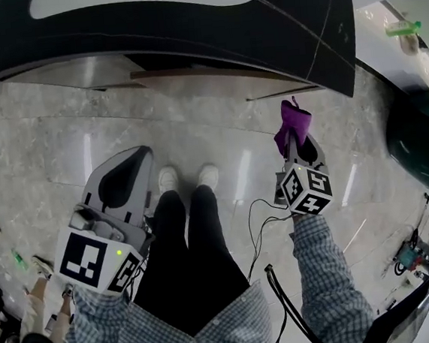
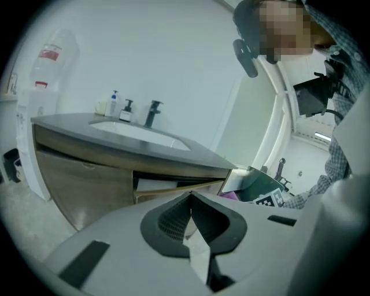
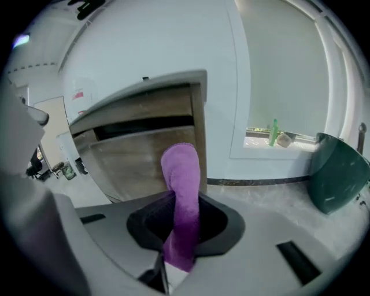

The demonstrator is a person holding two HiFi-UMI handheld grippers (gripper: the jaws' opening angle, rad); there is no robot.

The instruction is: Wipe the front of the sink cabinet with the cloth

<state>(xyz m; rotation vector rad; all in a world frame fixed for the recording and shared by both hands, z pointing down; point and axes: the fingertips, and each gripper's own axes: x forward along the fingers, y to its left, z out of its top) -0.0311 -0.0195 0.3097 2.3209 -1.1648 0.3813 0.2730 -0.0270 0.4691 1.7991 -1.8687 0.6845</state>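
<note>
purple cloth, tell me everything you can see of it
The purple cloth is a soft, fuzzy fabric, folded into a narrow strip with a rounded top. The right claw is shut on its lower part, so it sticks up and out from between the jaws, a little slumped. It points toward the wood-look front of the sink cabinet; no contact with it shows. Nothing else touches it.

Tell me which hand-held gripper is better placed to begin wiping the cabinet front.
Likely right: the right hand-held gripper is shut on the purple fleecy cloth, facing the brown wooden cabinet front. The left hand-held gripper is shut, empty.
</note>
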